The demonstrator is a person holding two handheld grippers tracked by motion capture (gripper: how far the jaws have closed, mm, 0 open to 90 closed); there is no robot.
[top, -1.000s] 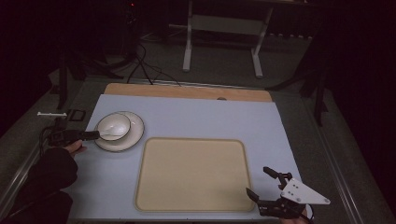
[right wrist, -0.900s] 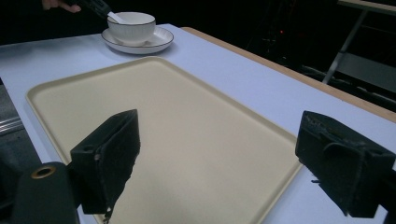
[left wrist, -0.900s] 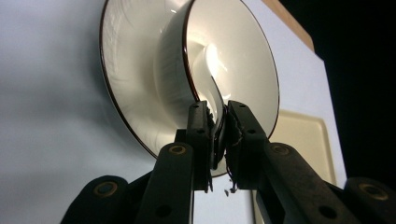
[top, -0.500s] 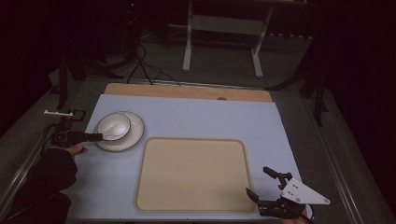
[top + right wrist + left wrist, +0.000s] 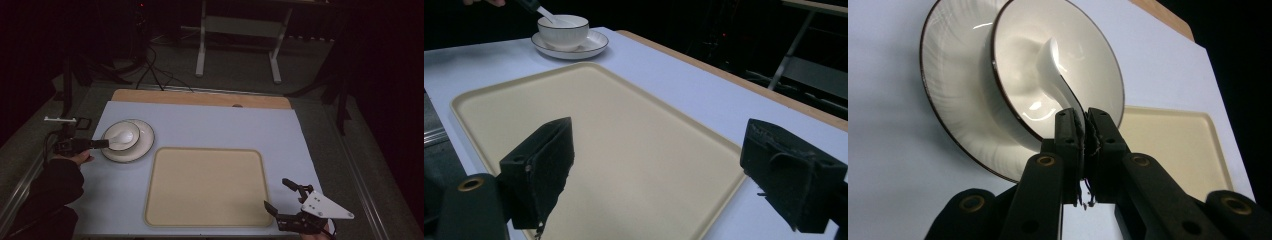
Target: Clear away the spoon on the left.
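Observation:
A white bowl (image 5: 125, 134) with a dark rim stands on a matching saucer (image 5: 144, 146) at the table's left. In it lies a white spoon (image 5: 1053, 65), handle toward my left gripper (image 5: 1084, 120). That gripper is shut on the spoon's handle just over the bowl's (image 5: 1088, 60) near rim, above the saucer (image 5: 948, 90). In the high view the left gripper (image 5: 102, 144) reaches in from the left edge. My right gripper (image 5: 276, 194) hovers open at the front right, nothing between its jaws. From the right gripper (image 5: 664, 165) view, the bowl (image 5: 563, 30) and spoon (image 5: 546, 15) sit far off.
A beige tray (image 5: 205, 185) lies in the middle of the pale blue table (image 5: 225, 125), its near right corner under the right gripper. A wooden strip (image 5: 200, 97) runs along the far edge. Beyond it are dark floor, cables and a metal stand.
The left gripper has lifted slightly while pinching the spoon's handle. The right gripper has stayed in place.

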